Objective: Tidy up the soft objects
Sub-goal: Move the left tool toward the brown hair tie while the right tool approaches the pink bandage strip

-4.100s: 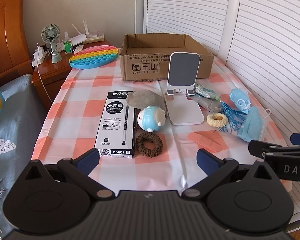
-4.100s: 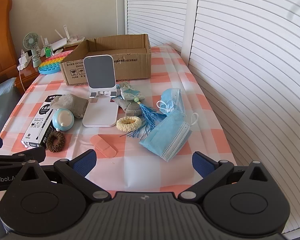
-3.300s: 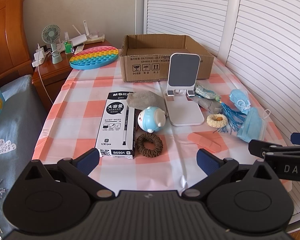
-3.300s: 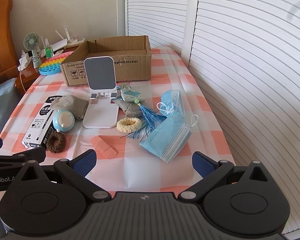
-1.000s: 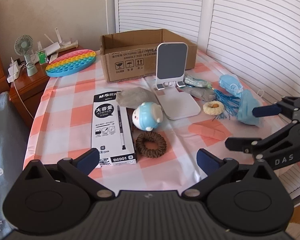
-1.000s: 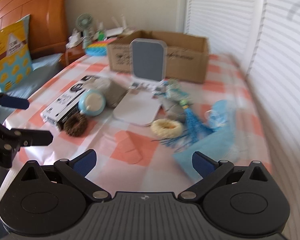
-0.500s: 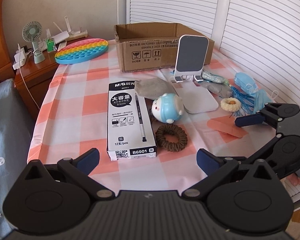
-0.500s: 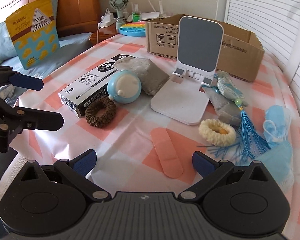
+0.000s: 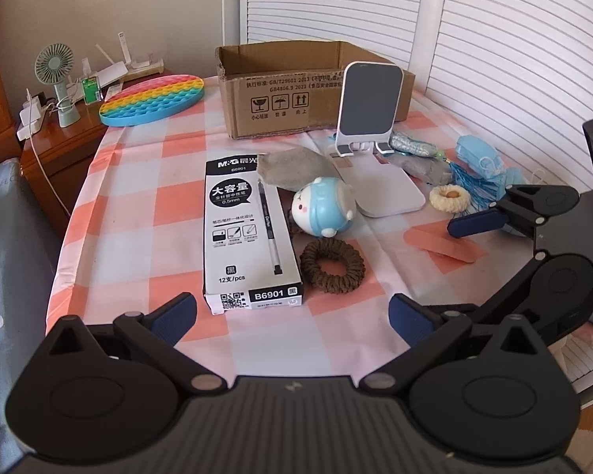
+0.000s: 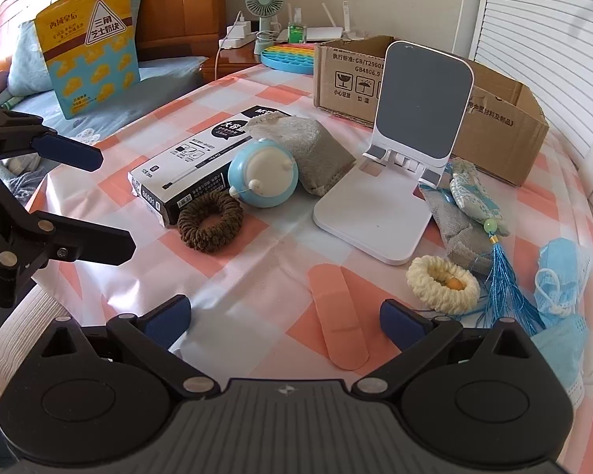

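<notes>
Two hand-held grippers over a table (image 9: 138,213) covered in a pink-and-white checked cloth. The left gripper (image 9: 292,314) and the right gripper (image 10: 282,316) both hover above the near edge with jaws spread wide and nothing between them. The right gripper's fingers (image 9: 478,221) enter the left wrist view from the right; the left gripper's fingers (image 10: 67,152) enter the right wrist view from the left.

Soft objects lie loose on the cloth:
- A brown hair scrunchie (image 9: 332,265) lies just beside the black-and-white pen box (image 9: 249,229) and in front of the blue-and-white round toy (image 9: 323,209).
- A grey fabric pouch (image 10: 316,150) lies behind the toy, overlapping the far end of the pen box.
- A cream scrunchie (image 10: 442,284) lies right of the white phone stand (image 10: 399,173), touching the blue tassel (image 10: 506,280) of a small patterned sachet (image 10: 474,193).
- The sachet rests on a second grey pouch (image 10: 454,225).
- Blue face masks (image 10: 561,276) lie toward the right edge of the table.
- A large adhesive bandage (image 10: 340,316) lies flat between the right gripper's fingers.

An open cardboard box (image 9: 292,91) stands at the far side of the table, directly behind the phone stand. A rainbow pop-it disc (image 9: 154,98) lies to the left of the box.
</notes>
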Demonstrator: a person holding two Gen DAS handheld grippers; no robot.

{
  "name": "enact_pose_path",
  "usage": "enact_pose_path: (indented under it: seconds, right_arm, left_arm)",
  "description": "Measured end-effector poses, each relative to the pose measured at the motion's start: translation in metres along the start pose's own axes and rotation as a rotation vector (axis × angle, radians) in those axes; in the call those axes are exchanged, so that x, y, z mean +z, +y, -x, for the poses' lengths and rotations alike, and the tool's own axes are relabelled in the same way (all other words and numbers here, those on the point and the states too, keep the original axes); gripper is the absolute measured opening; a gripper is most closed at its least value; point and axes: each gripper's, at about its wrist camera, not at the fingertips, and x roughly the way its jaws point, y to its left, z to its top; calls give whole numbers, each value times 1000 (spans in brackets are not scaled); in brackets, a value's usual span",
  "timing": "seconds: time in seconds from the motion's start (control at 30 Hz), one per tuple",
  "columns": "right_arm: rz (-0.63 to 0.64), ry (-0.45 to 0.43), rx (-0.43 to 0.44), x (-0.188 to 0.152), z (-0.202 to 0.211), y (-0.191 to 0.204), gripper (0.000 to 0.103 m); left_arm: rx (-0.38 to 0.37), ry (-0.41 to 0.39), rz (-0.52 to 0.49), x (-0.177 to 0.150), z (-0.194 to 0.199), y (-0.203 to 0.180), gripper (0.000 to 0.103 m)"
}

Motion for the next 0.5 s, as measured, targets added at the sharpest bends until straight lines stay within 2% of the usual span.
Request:
enact_pose_path:
  seconds: [0.13,0.2,0.23,0.3,0.4,0.5]
  right_arm:
    - [-9,-15,15,1,4,-4,90]
    - [-25,-23,11,2,7,-7,80]
    - [-32,-26,3,2,8,-8,77]
    - [-38,-26,-27,1,8,-10,62]
    - [-48,-35,-64,-1,10,-11,49]
    - [-56,-39,-93,-3,13,-11,40]
  left_arm:
    - [1,2,-9,0,-1,1,102]
    - [5,2,-12,0,-1,1,102]
    - [7,2,-13,0,-1,1,102]
    - [9,2,-12,1,-2,1,102]
    - [6,0,-24,1,-2,-2,102]
    - [-3,-9,-42,2,-3,-5,102]
